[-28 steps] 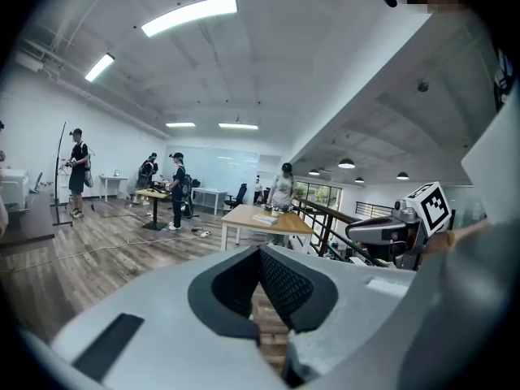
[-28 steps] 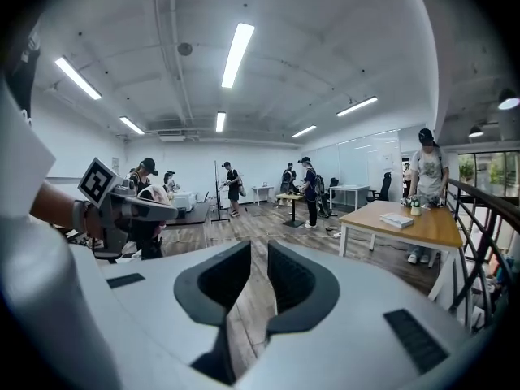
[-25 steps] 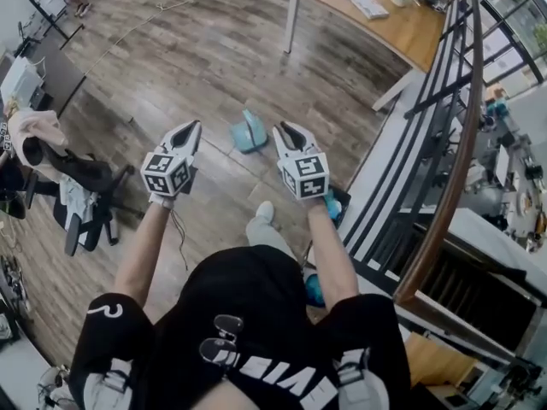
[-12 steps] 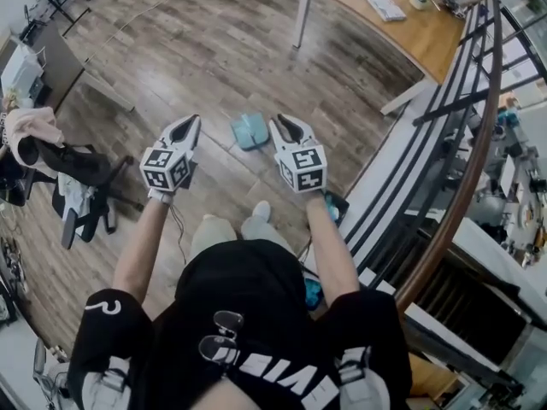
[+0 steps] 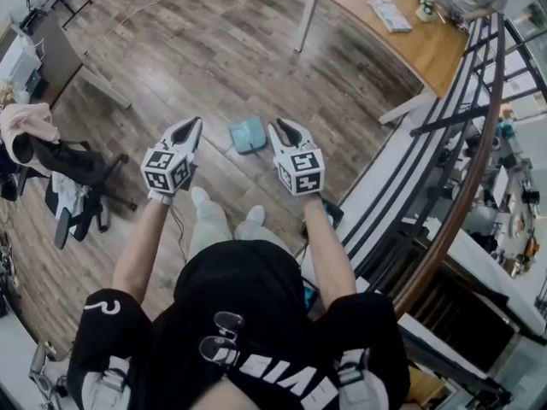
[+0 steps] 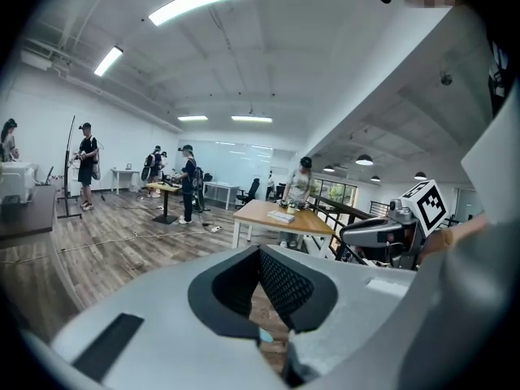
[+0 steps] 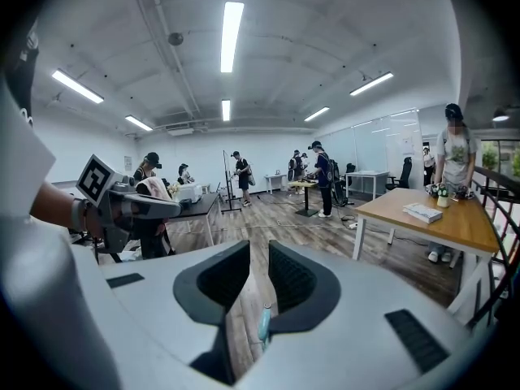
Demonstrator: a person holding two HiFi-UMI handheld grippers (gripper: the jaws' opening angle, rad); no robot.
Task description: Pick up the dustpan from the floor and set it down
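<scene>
A teal dustpan point(image 5: 248, 134) lies flat on the wood floor, seen in the head view between and just beyond my two grippers. My left gripper point(image 5: 191, 126) hovers to the dustpan's left with its fingertips together and holds nothing. My right gripper point(image 5: 279, 129) hovers to the dustpan's right, clear of it. In the right gripper view my right gripper point(image 7: 258, 252) shows a narrow slit between its pads, empty, with a teal sliver of the dustpan point(image 7: 262, 323) below it. In the left gripper view my left gripper point(image 6: 260, 252) has its pads meeting at the tip.
A wooden table point(image 5: 402, 32) stands at the far right beside a dark stair railing point(image 5: 466, 161). An office chair draped with clothes point(image 5: 64, 173) is on the left, and a desk point(image 5: 64, 54) sits behind it. The person's feet point(image 5: 224, 216) are just behind the dustpan. Several people stand far off.
The person has stepped forward, and a second foot now shows below the dustpan. Both grippers came along, still flanking the dustpan. The jaws look the same.
</scene>
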